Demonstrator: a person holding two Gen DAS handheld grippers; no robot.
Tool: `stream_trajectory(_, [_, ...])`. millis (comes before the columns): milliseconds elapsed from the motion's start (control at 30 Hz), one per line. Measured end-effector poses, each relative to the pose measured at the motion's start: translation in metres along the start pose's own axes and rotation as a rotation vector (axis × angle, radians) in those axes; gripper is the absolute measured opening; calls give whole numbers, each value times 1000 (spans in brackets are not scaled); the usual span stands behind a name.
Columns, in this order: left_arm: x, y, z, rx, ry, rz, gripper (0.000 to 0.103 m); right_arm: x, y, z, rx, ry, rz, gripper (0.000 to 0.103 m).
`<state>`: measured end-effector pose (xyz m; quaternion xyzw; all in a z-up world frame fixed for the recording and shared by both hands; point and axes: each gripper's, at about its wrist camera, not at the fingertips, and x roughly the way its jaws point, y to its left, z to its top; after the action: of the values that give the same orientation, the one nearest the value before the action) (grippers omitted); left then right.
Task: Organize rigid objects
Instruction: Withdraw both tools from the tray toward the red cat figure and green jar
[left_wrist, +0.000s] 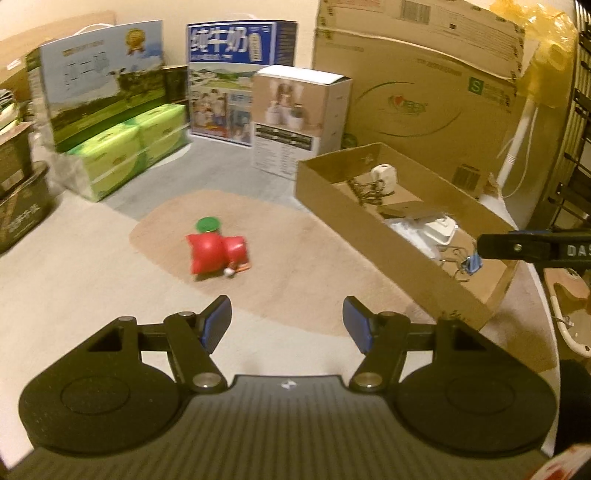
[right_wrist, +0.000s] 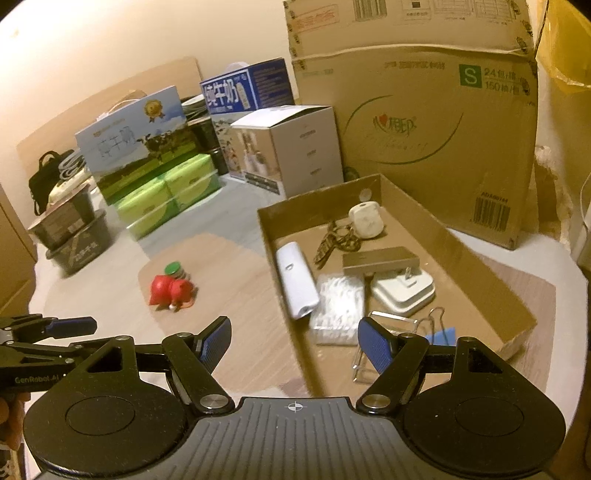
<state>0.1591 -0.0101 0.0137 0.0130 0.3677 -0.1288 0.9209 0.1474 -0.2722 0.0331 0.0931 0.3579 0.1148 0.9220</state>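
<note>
Left claw (left_wrist: 287, 323) jaws apart, empty; right claw (right_wrist: 293, 341) jaws wide, empty, over near end of cardboard tray (right_wrist: 269, 236). Red toy (left_wrist: 216, 253) blurred, shape unclear, ahead of left claw on tan mat (left_wrist: 288, 266), green-capped item (left_wrist: 207, 224) just behind; tray's near corner cut off

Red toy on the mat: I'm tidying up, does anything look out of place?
Yes. The red plastic toy and green-capped small jar sit outside the shallow cardboard tray holding the other items.
</note>
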Motion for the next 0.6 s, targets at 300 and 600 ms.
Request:
stream_trajectory(300, [-14, 26, -5, -28, -14, 54, 64, -10, 23, -7, -20, -18, 36, 75])
stream_trajectory(600, [-13, 51, -5, -56, -16, 91, 67, -1, 46, -10, -49, -19, 71, 75])
